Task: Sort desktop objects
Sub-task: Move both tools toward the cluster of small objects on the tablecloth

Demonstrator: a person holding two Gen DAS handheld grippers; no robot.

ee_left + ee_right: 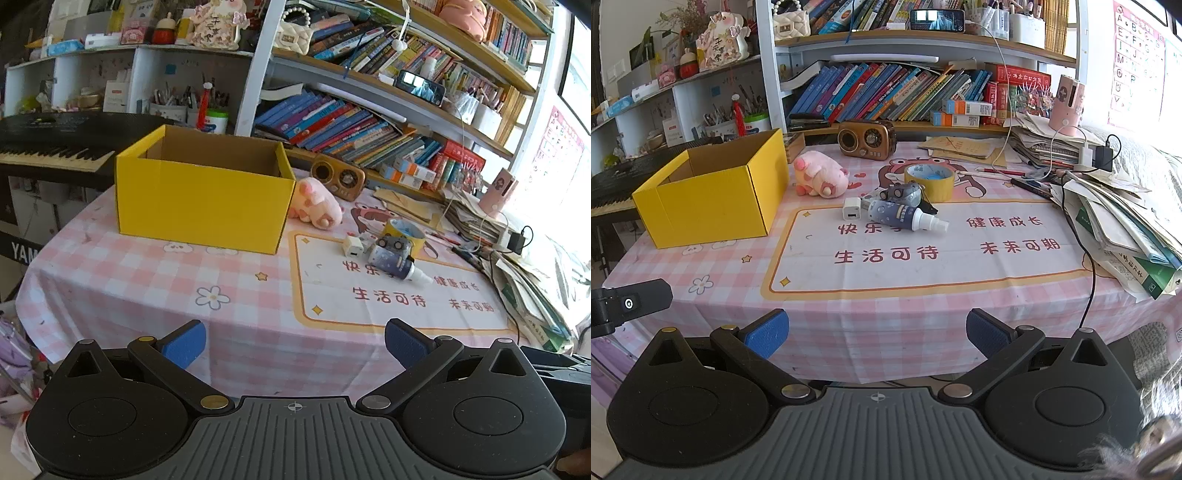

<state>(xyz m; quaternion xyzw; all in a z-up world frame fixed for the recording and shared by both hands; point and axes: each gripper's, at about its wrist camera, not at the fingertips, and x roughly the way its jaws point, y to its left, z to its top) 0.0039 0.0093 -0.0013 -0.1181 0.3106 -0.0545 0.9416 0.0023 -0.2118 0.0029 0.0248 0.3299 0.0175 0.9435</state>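
Both sets of fingers, left and right, were spread fully wide and empty, hanging off the counter's near edge. Box sat open-topped by the left edge, presumably as the drop spot. Bottle, charger, tape and plush clustered mid-counter.

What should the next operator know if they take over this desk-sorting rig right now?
Left gripper: open, empty, short of the table's near edge.
Right gripper: open, empty, also short of the edge.
Open yellow cardboard box: at the left of the table; what shows of its inside is empty.
Loose items: pink plush toy beside the box; white cube charger, lying blue-and-white spray bottle, small grey toy car and yellow tape roll clustered mid-table.
Done: nothing visibly.
Left: sorting all five.
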